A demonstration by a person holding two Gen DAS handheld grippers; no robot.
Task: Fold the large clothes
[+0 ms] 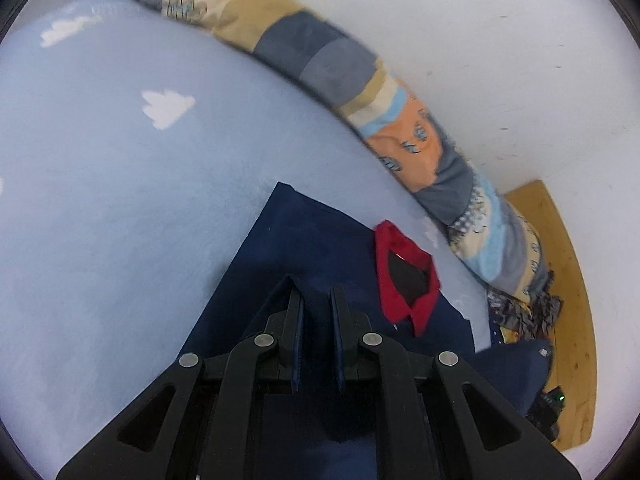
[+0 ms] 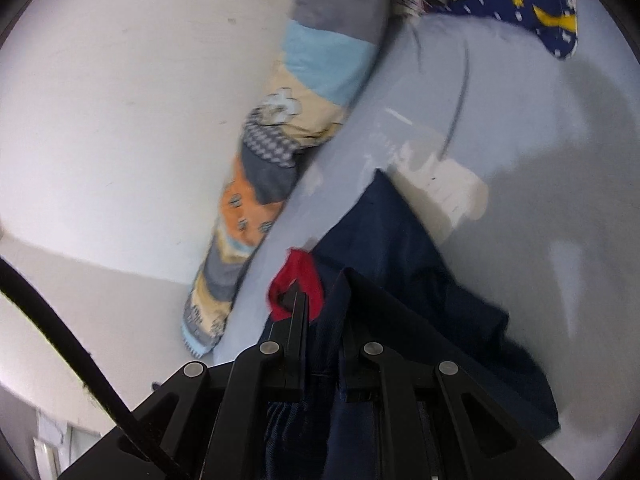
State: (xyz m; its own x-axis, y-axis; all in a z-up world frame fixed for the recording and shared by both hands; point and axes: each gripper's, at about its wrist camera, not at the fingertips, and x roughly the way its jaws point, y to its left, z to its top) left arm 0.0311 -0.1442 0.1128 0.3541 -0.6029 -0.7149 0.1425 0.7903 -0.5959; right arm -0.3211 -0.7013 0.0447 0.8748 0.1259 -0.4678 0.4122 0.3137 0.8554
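Left wrist view: your left hand-held gripper (image 1: 316, 292) has its jaws drawn nearly together, pinching a fold of the one navy garment (image 1: 288, 240). The cloth runs up between the two fingers and spreads flat on the bed ahead of them. One red collar (image 1: 404, 272) lies just right of the fingertips, opened out on the navy cloth. Left of the gripper, the pale blue bedsheet (image 1: 100, 200) shows two white cloud prints. One long patchwork bolster (image 1: 320, 64) runs along the white wall (image 1: 500, 40) beyond.

Right wrist view: your right hand-held gripper (image 2: 324, 292) is likewise pinched on the same garment (image 2: 400, 260), cloth draped over its right finger. The collar (image 2: 298, 270) sits at the left fingertip. The bolster (image 2: 280, 140) lies left of the gripper, the bedsheet (image 2: 520, 140) right. One star-print cloth (image 2: 540, 12) lies far ahead.
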